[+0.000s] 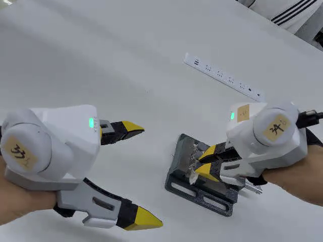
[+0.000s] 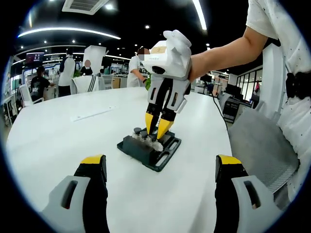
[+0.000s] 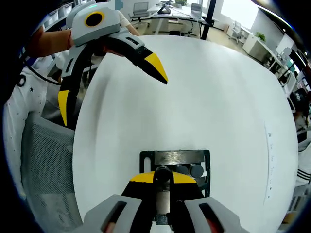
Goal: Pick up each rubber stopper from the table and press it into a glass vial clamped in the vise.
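Table (image 1: 101,60): white, an open office behind.
Left gripper (image 1: 150,175): spread, empty; vise at its 12 o'clock, well apart.
Right gripper (image 3: 163,178): nearer; pinching rubber stopper (image 3: 163,172) over the vise (image 3: 146,158).
Capped vials (image 3: 193,170): at the stopper's 1 o'clock.

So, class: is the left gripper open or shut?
Open: the left gripper has its fingers wide apart, holding nothing.

Matt wht table (image 1: 101,60), blk plastic vise (image 1: 198,191)
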{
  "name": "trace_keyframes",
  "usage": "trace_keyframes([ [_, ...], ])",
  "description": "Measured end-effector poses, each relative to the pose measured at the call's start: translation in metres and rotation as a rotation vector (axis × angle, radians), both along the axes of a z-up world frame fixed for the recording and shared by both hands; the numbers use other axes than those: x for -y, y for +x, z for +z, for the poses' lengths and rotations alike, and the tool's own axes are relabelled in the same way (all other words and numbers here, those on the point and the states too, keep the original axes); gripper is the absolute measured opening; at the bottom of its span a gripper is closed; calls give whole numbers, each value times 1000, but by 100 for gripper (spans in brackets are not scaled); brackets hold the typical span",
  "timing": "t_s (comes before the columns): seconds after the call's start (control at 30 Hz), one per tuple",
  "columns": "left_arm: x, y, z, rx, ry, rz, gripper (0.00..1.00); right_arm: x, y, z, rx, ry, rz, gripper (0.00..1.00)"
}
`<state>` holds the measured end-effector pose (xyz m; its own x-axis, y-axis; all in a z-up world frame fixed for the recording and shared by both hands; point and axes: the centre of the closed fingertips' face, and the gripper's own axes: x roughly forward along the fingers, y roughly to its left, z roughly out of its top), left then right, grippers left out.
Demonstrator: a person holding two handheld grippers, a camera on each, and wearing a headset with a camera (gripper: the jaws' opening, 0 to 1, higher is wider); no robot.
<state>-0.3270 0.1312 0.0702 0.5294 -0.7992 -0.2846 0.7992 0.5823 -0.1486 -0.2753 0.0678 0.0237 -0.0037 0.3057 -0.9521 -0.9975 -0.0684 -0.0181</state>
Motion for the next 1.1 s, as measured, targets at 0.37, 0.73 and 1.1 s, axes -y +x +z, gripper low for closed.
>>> trace_keyframes([
  [0.37, 3, -3, 2, -2, 0, -9, 92, 1, -1, 2, 17, 5, 26, 6],
  [0.73, 3, -4, 3, -3, 2, -9, 91, -2, -1, 6, 5, 48, -7, 11],
  [1.1, 3, -4, 2, -5, 6, -19, 91, 3, 7, 24, -23, 118, -69, 0],
])
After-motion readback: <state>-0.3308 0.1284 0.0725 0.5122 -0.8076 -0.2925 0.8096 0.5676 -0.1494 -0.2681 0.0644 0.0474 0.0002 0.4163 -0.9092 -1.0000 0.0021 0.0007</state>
